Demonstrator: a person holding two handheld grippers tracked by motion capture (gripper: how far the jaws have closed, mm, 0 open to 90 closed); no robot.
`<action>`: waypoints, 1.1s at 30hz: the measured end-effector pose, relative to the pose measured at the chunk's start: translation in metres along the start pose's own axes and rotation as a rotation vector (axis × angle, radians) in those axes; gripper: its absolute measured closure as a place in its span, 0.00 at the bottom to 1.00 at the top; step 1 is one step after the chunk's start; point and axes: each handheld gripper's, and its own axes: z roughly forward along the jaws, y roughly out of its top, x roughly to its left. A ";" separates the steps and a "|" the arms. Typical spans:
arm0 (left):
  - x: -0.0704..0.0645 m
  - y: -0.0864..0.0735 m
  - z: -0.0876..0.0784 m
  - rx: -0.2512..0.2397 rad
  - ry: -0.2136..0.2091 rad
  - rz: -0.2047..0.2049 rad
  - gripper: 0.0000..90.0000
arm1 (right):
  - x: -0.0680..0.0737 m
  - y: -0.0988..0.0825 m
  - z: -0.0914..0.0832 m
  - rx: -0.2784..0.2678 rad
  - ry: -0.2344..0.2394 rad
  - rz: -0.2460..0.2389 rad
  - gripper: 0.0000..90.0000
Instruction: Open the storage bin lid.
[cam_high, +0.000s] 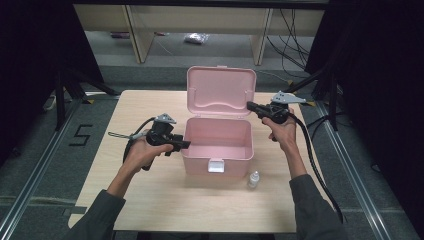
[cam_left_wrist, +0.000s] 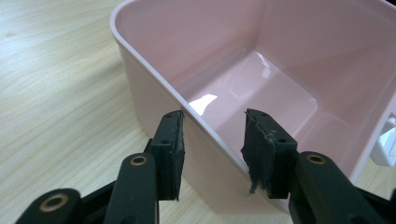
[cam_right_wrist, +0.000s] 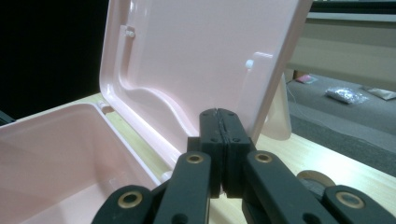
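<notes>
Small clear plastic dropper bottle (cam_high: 254, 179) upright on pale woodgrain table (cam_high: 150, 200), just beside glossy pink rounded plastic box (cam_high: 218, 145) at centre. Left gripper (cam_left_wrist: 212, 140) straddles box's left wall, pads apart, not pressing. Right gripper (cam_right_wrist: 223, 122) closed, empty, at raised lid (cam_high: 221, 91).

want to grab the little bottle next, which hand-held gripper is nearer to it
Right, though neither is close. The right hand-held gripper, shut, is by the box lid, beyond the bottle. The left hand-held gripper straddles the box's far-side wall.
</notes>
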 end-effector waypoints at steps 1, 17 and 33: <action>0.000 0.000 0.000 0.001 0.000 -0.001 0.64 | 0.000 0.000 0.000 0.000 0.000 0.000 1.00; -0.001 -0.002 -0.002 -0.010 -0.002 -0.009 0.64 | -0.007 -0.011 -0.001 0.007 -0.017 0.002 0.99; -0.003 -0.005 -0.005 -0.028 -0.006 -0.031 0.66 | 0.028 -0.006 -0.046 0.123 -0.036 -0.028 0.92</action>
